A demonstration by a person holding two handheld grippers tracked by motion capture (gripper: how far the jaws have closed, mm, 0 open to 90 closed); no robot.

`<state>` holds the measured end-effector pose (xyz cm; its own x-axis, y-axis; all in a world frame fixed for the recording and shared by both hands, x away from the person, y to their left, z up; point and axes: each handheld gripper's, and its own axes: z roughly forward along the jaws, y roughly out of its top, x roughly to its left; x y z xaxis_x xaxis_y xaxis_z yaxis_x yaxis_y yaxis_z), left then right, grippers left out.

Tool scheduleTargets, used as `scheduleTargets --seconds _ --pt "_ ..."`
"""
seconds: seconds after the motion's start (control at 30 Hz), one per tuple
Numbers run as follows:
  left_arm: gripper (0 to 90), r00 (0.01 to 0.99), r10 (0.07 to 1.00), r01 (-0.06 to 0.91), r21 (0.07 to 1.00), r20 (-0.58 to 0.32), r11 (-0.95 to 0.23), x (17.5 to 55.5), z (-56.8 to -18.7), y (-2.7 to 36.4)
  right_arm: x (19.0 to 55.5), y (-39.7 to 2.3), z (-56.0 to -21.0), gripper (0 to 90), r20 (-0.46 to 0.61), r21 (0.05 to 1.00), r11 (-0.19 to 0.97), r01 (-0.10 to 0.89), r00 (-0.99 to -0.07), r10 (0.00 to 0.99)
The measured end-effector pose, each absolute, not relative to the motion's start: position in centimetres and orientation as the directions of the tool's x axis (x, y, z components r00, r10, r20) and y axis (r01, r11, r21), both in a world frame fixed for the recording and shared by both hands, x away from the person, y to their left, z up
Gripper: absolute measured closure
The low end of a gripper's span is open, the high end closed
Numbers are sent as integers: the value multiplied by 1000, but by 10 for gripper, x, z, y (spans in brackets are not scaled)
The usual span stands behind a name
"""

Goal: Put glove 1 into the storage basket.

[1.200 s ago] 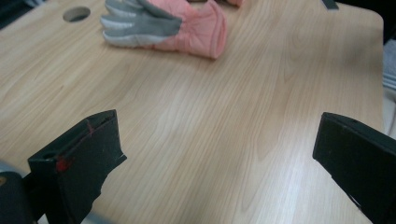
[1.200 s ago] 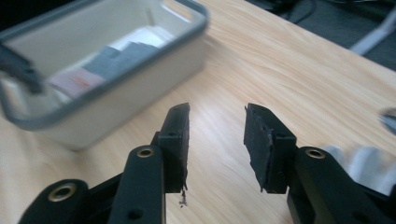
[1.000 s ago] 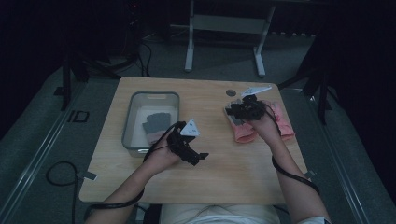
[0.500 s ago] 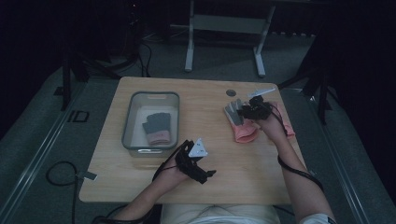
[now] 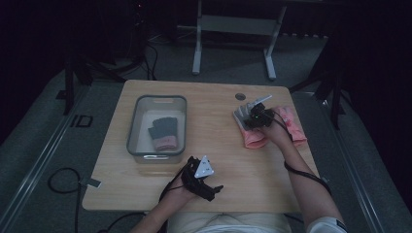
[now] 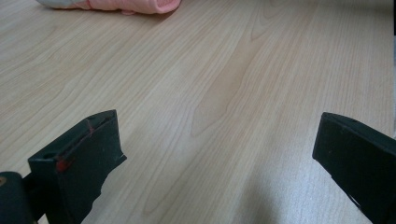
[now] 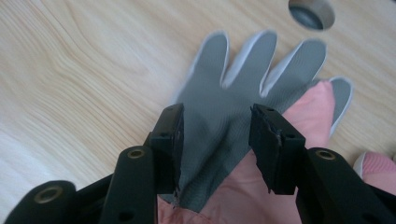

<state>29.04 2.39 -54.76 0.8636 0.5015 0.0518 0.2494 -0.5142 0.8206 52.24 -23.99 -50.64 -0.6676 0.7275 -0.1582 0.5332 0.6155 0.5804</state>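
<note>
A grey-palmed glove (image 5: 241, 116) with a pink cuff lies flat at the table's right, fingers pointing away from me. My right gripper (image 5: 252, 118) hovers low over its palm (image 7: 219, 93). Its jaws (image 7: 215, 122) straddle the grey fabric; they have just been opening, and the pads do not press on the glove. Pink fabric (image 7: 308, 116) lies against the glove's right side. My left gripper (image 5: 214, 190) rests near the table's front edge, its jaws (image 6: 219, 135) wide open over bare wood. A pink cuff (image 6: 140, 5) lies far ahead of them.
A grey bin (image 5: 156, 99) stands at the table's left with a dark glove with a pink cuff (image 5: 163, 133) inside. A second pink glove (image 5: 292, 125) lies right of the grey one. A round cable hole (image 5: 240, 96) sits in the tabletop behind the gloves.
My left gripper has drawn back from beside the bin to the table's front edge. My right gripper has sunk closer over the grey glove.
</note>
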Motion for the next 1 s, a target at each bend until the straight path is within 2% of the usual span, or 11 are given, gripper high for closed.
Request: scheduleTargets --seconds 0.2,0.23,0.27,0.37,0.4,0.43,0.53,0.67,0.87,1.0 --pt "8 845 534 276 857 -1 -435 284 -548 26 521 -235 -516 544 -212 548 653 523 -668 713" --pt "8 846 533 271 852 11 -448 283 -548 25 520 -229 -522 649 -255 510 682 524 -666 701" --pt "8 847 531 262 846 28 -463 282 -548 25 519 -228 -524 728 -241 506 675 536 -664 708" --pt "8 846 533 265 847 25 -460 279 -549 26 519 -226 -528 802 -204 518 633 575 -635 745" --pt "9 846 533 265 847 25 -460 279 -549 26 519 -226 -528 802 -204 518 633 575 -635 745" --pt "8 844 536 267 850 23 -455 277 -551 28 518 -229 -526 868 -156 552 569 610 -594 789" --pt "8 844 535 258 844 41 -471 277 -552 29 513 -236 -515 886 -85 602 482 637 -549 831" --pt "8 836 547 258 852 39 -455 278 -552 33 496 -243 -487 891 -19 677 391 624 -516 856" --pt "8 828 557 242 859 59 -451 278 -552 35 449 -239 -441 891 46 756 284 590 -481 876" --pt "8 824 564 235 866 63 -441 278 -553 37 416 -231 -430 890 84 775 238 585 -469 879"
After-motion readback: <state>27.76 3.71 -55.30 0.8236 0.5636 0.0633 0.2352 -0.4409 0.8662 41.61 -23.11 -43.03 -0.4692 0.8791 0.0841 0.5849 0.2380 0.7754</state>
